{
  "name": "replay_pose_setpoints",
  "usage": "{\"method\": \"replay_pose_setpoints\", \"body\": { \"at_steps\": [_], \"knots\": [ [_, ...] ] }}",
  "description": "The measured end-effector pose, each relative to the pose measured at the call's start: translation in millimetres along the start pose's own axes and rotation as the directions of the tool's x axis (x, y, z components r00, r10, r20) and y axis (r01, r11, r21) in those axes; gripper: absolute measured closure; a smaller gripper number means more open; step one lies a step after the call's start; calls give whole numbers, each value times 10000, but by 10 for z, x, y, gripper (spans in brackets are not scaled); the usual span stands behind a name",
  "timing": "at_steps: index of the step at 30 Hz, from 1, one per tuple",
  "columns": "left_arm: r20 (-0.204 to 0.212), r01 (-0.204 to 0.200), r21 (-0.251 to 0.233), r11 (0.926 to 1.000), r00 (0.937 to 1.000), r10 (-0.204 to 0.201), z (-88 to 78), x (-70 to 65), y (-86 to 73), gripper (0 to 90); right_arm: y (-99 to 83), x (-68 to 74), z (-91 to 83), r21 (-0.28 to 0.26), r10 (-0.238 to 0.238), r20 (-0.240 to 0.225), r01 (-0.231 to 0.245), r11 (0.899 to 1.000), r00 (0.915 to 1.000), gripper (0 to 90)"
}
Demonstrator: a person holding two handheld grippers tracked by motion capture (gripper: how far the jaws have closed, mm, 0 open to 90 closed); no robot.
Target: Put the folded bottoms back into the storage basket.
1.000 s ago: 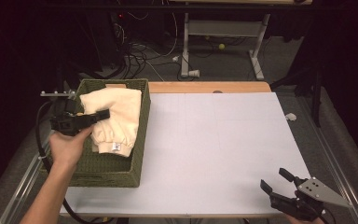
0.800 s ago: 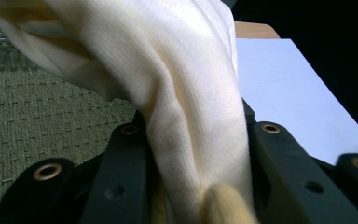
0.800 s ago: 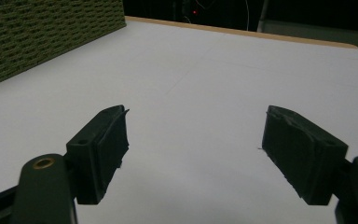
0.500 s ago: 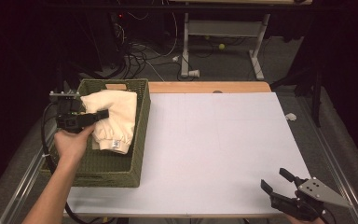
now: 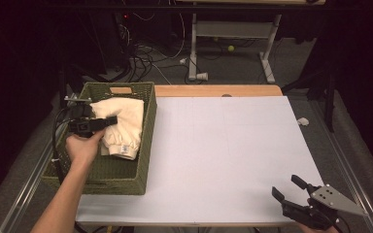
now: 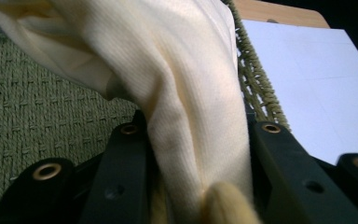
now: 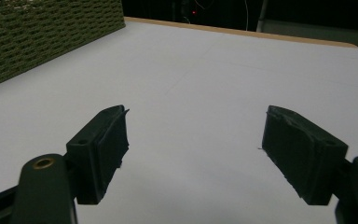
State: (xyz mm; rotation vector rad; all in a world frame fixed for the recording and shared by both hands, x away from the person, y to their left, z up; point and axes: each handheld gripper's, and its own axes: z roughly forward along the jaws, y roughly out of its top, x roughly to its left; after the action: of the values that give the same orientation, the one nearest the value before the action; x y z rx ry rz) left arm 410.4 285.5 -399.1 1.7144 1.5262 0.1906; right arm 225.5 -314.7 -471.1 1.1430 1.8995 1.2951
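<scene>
One cream cloth, pinched inside the green basket.
Left gripper (image 5: pixel 110 119) has its jaws clamped on the cream cloth (image 5: pixel 124 121), which lies in the woven basket (image 5: pixel 126 179) at the white table's (image 5: pixel 223 155) left edge; right gripper (image 5: pixel 287 188) rests spread and empty near the front right corner.

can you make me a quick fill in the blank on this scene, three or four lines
1. The left hand-held gripper is shut on the cream ____.
2. The cloth lies inside a green woven ____.
3. The jaws of the right hand-held gripper stand ____, with nothing between them.
4. The basket stands at the ____ edge of the white table, seen from above.

Missing words: cloth; basket; open; left
</scene>
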Motion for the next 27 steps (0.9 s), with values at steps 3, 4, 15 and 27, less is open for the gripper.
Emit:
{"method": "replay_pose_setpoints", "body": {
  "at_steps": [3,4,15,27],
  "knots": [
    [-56,61,111,9999,10000,-60,61,25,-8,665,0,0,1,21,-13,-2,13,10000,10000,231],
    [-57,77,145,9999,10000,-76,82,34,-11,665,0,-1,2,18,-36,5,36,10000,10000,231],
    [-209,313,306,9990,9993,-306,259,90,-5,664,-2,-4,1,34,-16,35,16,10000,10000,231],
    [-868,215,721,9972,9961,-152,463,170,-50,642,-3,-1,-1,47,-3,36,3,10000,10000,231]
  ]
}}
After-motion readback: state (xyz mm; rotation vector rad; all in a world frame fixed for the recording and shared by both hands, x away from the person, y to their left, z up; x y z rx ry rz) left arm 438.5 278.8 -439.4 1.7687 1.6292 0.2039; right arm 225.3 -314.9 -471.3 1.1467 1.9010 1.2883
